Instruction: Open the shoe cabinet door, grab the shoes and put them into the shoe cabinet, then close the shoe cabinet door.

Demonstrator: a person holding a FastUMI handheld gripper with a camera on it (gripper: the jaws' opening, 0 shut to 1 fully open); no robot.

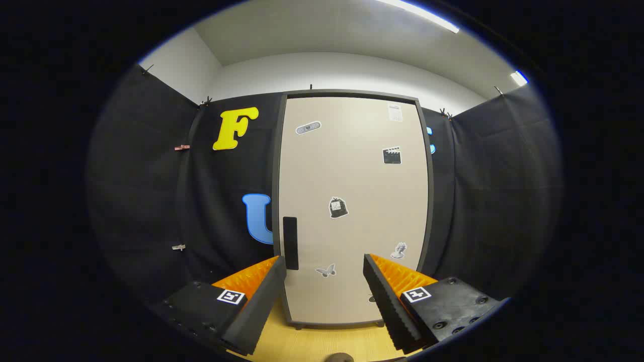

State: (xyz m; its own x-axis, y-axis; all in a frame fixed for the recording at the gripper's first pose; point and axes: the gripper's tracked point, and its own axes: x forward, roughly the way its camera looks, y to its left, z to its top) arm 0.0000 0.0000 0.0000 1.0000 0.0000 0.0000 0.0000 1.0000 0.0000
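Beige flat-panel shoe cabinet door point(352, 201) closed, black handle point(290, 243) at left | hand-held gripper point(324, 266) released, fingers spread, just before door

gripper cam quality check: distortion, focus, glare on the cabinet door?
Gripper view: fisheye bows the shoe cabinet door edges outward; door, its stickers and black handle are sharp; lighting on the door is even, no glare; ceiling light strip is blown out; the open gripper fingers are crisp, holding nothing.

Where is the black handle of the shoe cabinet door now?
The black handle sits low on the closed door's left edge, just beyond the left finger of the open hand-held gripper.
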